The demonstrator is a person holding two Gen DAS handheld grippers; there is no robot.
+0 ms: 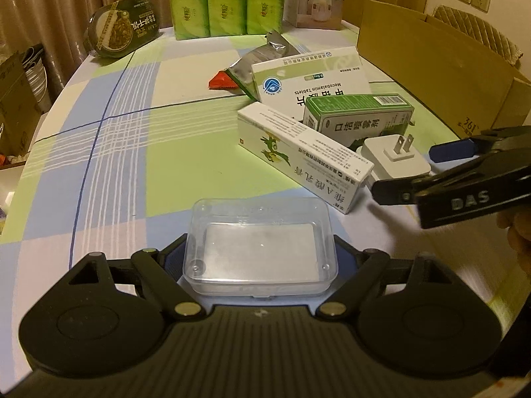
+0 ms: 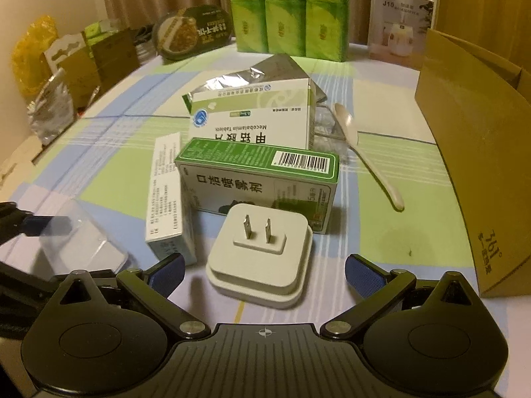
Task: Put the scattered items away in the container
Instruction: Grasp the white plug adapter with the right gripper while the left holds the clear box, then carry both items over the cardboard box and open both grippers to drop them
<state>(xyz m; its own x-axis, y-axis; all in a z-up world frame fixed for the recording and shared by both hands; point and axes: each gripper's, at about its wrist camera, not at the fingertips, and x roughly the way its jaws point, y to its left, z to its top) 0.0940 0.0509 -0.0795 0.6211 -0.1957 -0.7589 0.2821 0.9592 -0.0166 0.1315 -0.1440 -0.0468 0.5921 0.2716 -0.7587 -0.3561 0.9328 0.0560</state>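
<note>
So the table [image 1: 139,152] has a checked cloth on it, pale green, blue and white squares with thin dark lines, and the room looks dim and yellowish. Beige curtains [image 1: 66,3] hang along the back. A stack of green tissue packs [image 2: 287,10] stands at the far edge, with a dark oval food tub [image 2: 194,33] to one side and a white humidifier box [image 2: 398,25] to the other. A big brown cardboard box [image 2: 478,165] stands along the right side.

The left gripper [image 1: 262,252] has its fingers clamped on a small clear plastic box [image 1: 260,248], which sits open-topped and empty between them, close to the near edge of the table.

The right gripper [image 2: 264,273] is spread wide, holding nothing, with a white plug adapter [image 2: 262,255] lying prongs-up on the cloth between the blue pads [image 2: 363,273], touching neither.

Scattered stuff: a green medicine box [image 2: 262,179] right behind the adapter, a long white tube carton [image 2: 167,199] beside it, a white tablet box [image 2: 255,112] further back leaning on a silver foil pouch [image 2: 265,69], a small red packet [image 1: 223,83], and a white plastic spoon [image 2: 365,156] lying near the cardboard box.
</note>
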